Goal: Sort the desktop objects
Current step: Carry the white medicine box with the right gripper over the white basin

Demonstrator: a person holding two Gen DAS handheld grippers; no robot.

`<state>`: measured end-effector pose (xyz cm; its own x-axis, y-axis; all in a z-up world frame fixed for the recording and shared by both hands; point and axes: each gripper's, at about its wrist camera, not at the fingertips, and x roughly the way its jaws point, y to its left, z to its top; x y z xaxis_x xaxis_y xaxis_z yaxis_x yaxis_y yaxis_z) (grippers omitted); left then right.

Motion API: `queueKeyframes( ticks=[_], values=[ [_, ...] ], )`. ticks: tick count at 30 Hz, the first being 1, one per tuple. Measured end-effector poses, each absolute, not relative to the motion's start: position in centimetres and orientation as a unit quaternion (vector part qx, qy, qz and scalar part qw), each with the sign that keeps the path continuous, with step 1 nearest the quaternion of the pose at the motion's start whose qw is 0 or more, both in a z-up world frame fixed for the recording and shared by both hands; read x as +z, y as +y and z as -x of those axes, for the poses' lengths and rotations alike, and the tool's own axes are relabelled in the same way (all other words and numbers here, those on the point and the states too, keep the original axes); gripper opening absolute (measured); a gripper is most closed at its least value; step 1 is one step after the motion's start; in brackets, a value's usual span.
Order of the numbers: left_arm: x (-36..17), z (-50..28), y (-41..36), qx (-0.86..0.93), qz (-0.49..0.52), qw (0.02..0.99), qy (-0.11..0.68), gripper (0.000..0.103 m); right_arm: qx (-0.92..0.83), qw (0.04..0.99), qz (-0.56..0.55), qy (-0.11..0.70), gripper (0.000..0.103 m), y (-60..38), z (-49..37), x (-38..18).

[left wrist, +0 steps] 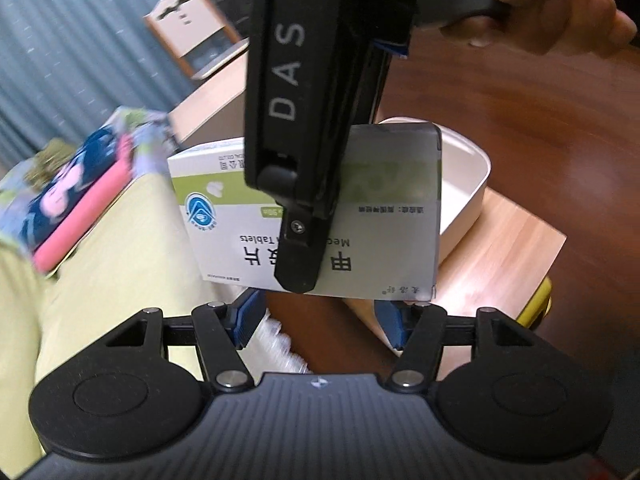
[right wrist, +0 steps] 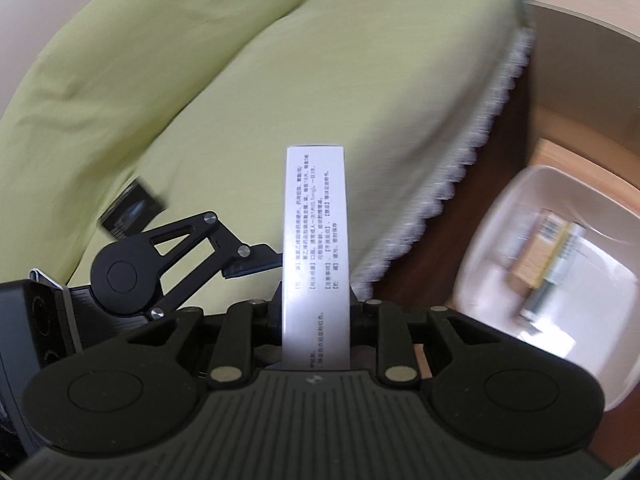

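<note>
The medicine box [right wrist: 315, 248] is clamped on edge in the right gripper [right wrist: 316, 300], long axis running straight out from the fingers, held in the air over the green cloth [right wrist: 200, 92]. It is white with a green band and printed text. The white bin [right wrist: 500, 216] — already holding small packs — lies to its right, near. The left gripper [left wrist: 320, 320] hangs just beside the box, fingers apart, empty.

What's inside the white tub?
The white tub holds a tan box and a silvery tube lying side by side. The picture is blurry, and the right tool hides the tub's near edge.
</note>
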<state>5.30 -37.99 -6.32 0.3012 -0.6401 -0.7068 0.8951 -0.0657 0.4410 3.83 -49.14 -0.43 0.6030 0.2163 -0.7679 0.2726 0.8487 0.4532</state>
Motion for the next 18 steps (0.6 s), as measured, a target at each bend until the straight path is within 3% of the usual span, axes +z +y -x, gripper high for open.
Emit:
queueKeyframes(
  ticks=[9, 18],
  values=[
    [-8.6, -4.4, -45.3, -0.616, -0.46, 0.628, 0.124, 0.063, -0.095, 0.841, -0.305, 0.437, 0.022, -55.2, -0.4, -2.6],
    [-12.2, -3.8, -47.7, -0.635, -0.452, 0.614, 0.124, 0.063, -0.147, 0.824, -0.324, 0.441, 0.022, -57.9, 1.4, -5.9]
  ],
)
